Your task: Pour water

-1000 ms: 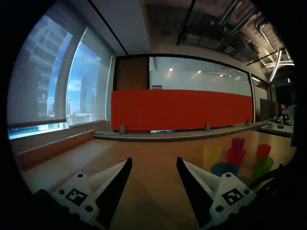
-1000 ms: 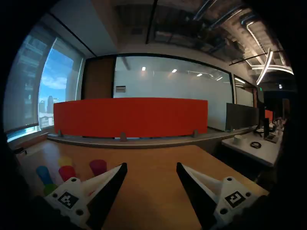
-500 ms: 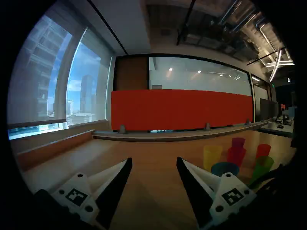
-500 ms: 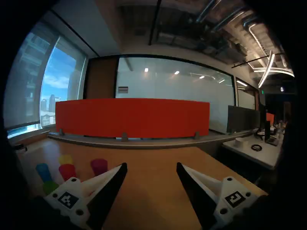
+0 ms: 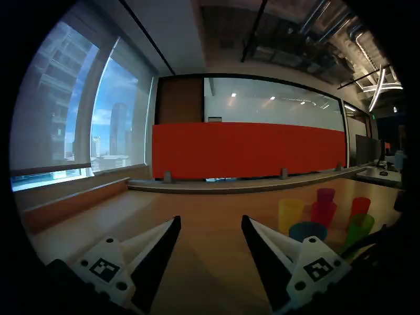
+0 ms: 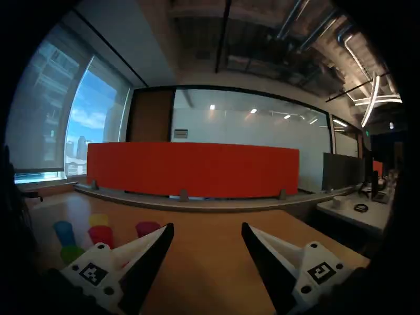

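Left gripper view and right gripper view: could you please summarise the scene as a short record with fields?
surface: wooden table
left claw: open, holding nothing, over the table
right claw: open, holding nothing, over the table
cups: yellow cup, blue cup, red cup, purple cup, green cup, second red cup, grouped on the table, none gripped
cup position: right of the left claw, left of the right claw
background: red divider panel, window
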Motion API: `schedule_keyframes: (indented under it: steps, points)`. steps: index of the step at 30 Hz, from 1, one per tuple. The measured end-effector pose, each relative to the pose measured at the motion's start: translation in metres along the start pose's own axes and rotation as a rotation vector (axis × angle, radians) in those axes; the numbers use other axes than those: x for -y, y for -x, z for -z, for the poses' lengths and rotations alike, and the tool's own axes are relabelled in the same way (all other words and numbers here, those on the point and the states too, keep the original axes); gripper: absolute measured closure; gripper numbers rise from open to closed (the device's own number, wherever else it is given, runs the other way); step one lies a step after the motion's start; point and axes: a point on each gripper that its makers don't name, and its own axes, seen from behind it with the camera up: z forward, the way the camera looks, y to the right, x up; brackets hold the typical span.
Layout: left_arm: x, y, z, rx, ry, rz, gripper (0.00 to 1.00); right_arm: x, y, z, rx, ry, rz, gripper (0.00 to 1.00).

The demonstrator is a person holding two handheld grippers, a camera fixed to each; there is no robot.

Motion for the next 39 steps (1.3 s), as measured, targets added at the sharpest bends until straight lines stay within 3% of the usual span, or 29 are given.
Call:
schedule_keyframes:
  steps: [15, 39]
  points:
    - [0.001, 0.0, 0.0, 0.0, 0.0, 0.0, 0.15, 0.01, 0.027, -0.015, -0.018, -0.012, -0.062, 0.01]
    - [0.0, 0.0, 0.0, 0.0, 0.0, 0.0, 0.15, 0.018, 0.052, -0.021, 0.009, -0.006, -0.028, 0.01]
